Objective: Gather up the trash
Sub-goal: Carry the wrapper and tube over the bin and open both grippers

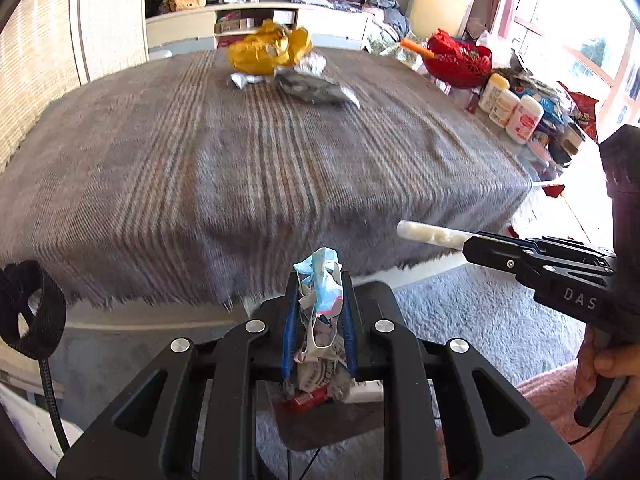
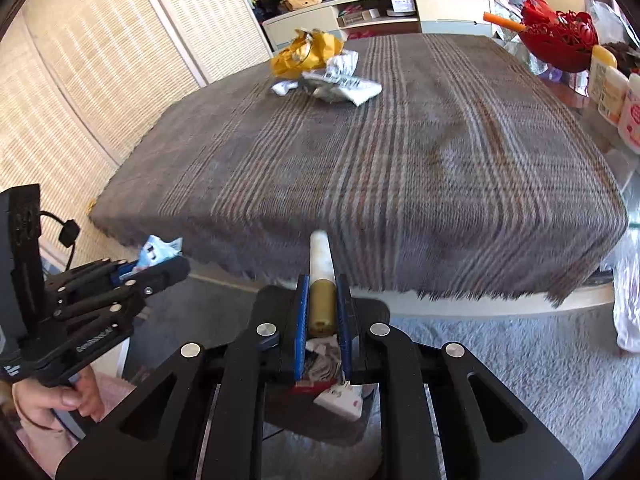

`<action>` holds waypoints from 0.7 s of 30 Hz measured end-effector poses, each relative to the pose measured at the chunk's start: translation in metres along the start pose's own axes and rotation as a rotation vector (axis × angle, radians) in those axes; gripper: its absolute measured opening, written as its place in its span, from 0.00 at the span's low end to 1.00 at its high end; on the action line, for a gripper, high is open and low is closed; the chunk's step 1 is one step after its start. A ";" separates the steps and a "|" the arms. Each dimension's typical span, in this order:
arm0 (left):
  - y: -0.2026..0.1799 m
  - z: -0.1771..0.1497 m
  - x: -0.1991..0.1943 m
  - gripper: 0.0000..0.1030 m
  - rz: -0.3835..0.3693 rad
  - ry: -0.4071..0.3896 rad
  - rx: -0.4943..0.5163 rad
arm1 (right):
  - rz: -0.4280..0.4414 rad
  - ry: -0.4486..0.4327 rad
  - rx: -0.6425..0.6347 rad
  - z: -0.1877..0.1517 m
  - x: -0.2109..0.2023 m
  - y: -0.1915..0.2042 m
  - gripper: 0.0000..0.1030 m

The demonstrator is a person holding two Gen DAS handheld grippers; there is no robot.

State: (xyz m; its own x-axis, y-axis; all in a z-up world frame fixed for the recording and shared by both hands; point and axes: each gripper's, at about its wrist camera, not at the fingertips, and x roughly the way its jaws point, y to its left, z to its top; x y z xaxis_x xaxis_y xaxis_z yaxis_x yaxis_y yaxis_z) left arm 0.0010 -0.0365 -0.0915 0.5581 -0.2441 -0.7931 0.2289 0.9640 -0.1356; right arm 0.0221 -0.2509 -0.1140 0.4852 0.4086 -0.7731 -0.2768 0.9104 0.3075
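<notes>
Over the bin | left gripper fingers clamp crumpled wrapper | right gripper fingers clamp tube

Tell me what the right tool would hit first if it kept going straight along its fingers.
The right tool, shut on a white tube, points at the near fringed edge of the grey striped blanket. The tube's tip would probably meet that edge first; depth is hard to judge.

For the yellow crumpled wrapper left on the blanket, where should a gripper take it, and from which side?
Grip the yellow wrapper on its raised crumpled top, coming from above and slightly from the near side. It sits bunched high, while the silver wrapper lies against its near edge, blocking a low approach.
</notes>
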 end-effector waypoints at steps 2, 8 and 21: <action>-0.003 -0.011 0.006 0.17 -0.006 0.024 -0.009 | -0.002 0.017 0.005 -0.010 0.004 0.001 0.14; -0.007 -0.045 0.033 0.17 -0.007 0.120 -0.048 | -0.048 0.071 0.028 -0.030 0.021 -0.005 0.14; -0.013 -0.076 0.081 0.18 0.007 0.275 -0.059 | -0.043 0.232 0.130 -0.054 0.077 -0.021 0.14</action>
State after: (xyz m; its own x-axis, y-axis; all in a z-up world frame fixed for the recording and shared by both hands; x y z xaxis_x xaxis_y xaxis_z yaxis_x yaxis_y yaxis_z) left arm -0.0172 -0.0603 -0.1991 0.3201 -0.2071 -0.9245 0.1746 0.9720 -0.1573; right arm 0.0203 -0.2424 -0.2101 0.2872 0.3575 -0.8887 -0.1444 0.9333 0.3287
